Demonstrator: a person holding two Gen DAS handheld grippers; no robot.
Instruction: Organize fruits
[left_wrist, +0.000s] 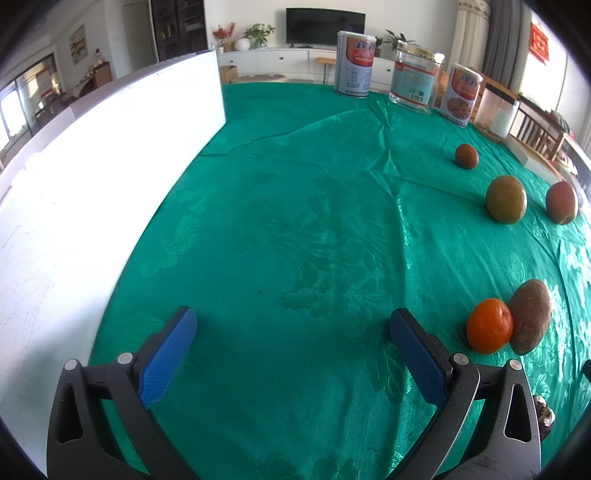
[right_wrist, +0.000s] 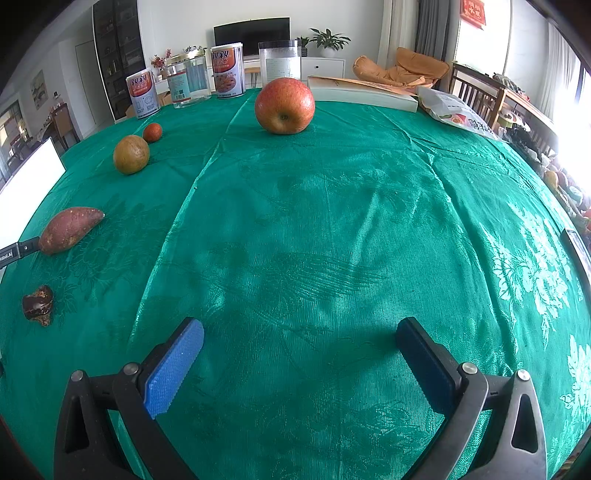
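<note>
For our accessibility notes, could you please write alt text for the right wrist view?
The open right claw hovers empty over a shiny green patterned tablecloth, facing a round red apple far ahead. Left of it lie a reddish-brown sweet potato, a round greenish-brown fruit and a small reddish fruit.
</note>
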